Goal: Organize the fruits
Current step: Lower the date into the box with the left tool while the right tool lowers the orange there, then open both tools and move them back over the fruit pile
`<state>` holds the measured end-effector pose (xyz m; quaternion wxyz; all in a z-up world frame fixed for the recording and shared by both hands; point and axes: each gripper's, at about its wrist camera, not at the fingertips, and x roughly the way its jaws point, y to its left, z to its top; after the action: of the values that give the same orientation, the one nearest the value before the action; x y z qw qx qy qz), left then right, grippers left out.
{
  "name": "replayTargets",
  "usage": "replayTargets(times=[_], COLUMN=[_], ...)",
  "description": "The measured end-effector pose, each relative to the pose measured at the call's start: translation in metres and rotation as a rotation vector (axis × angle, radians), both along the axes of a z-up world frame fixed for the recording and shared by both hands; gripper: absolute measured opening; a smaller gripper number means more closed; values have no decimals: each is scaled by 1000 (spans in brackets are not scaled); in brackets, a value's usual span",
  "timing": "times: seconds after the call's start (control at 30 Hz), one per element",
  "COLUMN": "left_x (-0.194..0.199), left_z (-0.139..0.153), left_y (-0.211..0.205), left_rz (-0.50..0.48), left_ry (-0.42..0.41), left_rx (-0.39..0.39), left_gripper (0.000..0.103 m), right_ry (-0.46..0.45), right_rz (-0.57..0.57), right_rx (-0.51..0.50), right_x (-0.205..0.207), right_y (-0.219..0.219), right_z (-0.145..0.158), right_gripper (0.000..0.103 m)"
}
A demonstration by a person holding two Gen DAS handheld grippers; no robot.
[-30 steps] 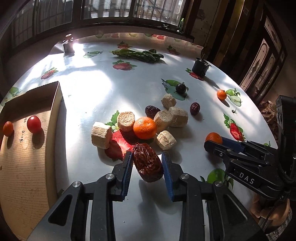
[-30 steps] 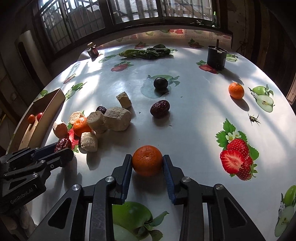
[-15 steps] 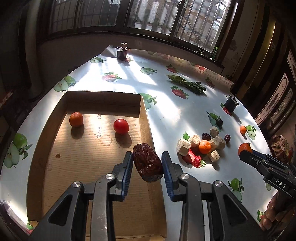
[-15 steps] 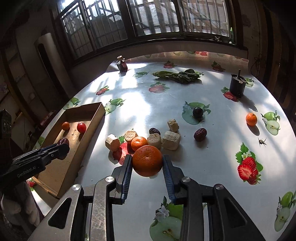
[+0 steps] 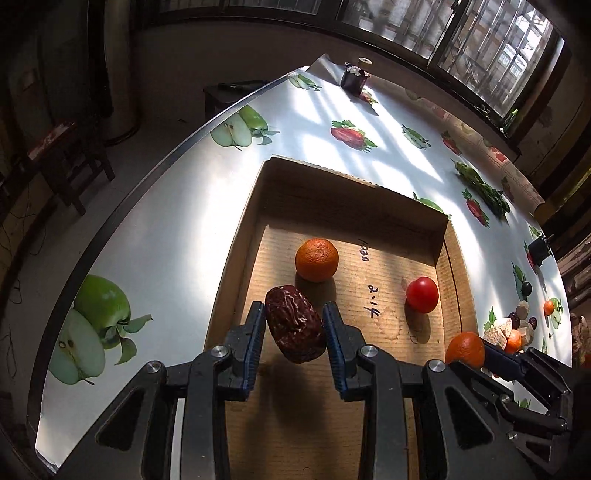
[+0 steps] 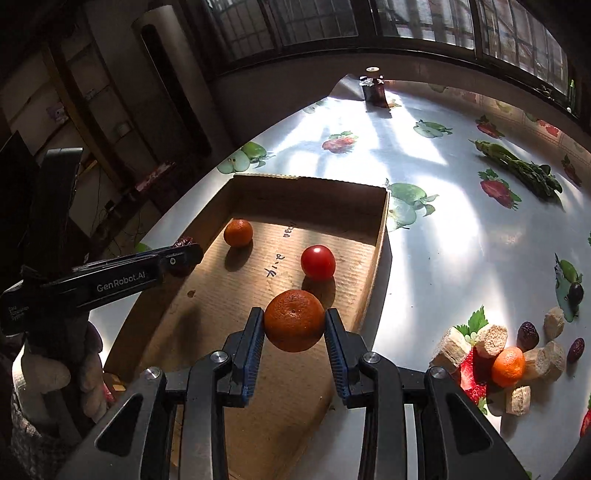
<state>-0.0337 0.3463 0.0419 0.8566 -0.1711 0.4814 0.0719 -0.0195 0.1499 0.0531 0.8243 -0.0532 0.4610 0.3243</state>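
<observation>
The left gripper (image 5: 294,325) grips a wrinkled dark-red date (image 5: 294,329); the right gripper (image 6: 294,325) grips a round orange tangerine (image 6: 294,320). Both hang over the brown cardboard box (image 5: 373,310) at frame centre.

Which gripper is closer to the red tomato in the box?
Right. The right gripper, holding a tangerine, sits just in front of the tomato; the left gripper hovers farther off, near the box's opposite wall.

Home dining room, fruit-print tablecloth (image 5: 177,206), barred windows (image 6: 461,18), wooden chair (image 5: 70,155)
</observation>
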Motion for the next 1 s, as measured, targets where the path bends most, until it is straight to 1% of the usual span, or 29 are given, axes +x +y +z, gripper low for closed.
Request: replayTargets(times=[0.1,0.23,0.4,0.47,0.53,0.57,0.63,0.67,0.73,0.83,0.87,0.93,1.0], left_x=[6,10,13,13,11,9,4,2,-6,-22,-29,-44,-61], left_z=[-9,-16,-16,-16,-14,-12,-8,-6,2,19,25,38,49], left_y=[0,1,-1,-2,0,0,1,1,-1,-10,-13,-21,-30], left_rz=[-7,-8,-7,-7,2,9,22,27,38,47,50,56,63], left_ry=[19,28,27,25,19,14,0,-5,-27,-81,-102,-151,-201], left_rx=[-17,-29,-5,-1,2,5,4,2,-1,23,27,33,37], left_gripper=[31,31,32,34,44,45,46,46,46,48,50,62,65], right_ry=[17,19,15,14,20,21,13,6,-20,-73,-91,-127,-162], right_rz=[18,20,18,8,0,-6,-15,-20,-31,-65,-84,-131,-182], right_rx=[-45,-84,-107,-106,-101,-92,-66,-52,-21,17,22,13,-21], right_x=[7,14,19,21,22,22,20,18,12,-2,-7,-17,-26], right_y=[18,28,34,34,33,32,25,21,9,-16,-27,-46,-62], right_z=[-15,-25,-30,-31,-31,-30,-25,-20,-8,10,15,21,21], right_gripper=[36,36,36,36,37,37,42,43,43,45,45,45,45])
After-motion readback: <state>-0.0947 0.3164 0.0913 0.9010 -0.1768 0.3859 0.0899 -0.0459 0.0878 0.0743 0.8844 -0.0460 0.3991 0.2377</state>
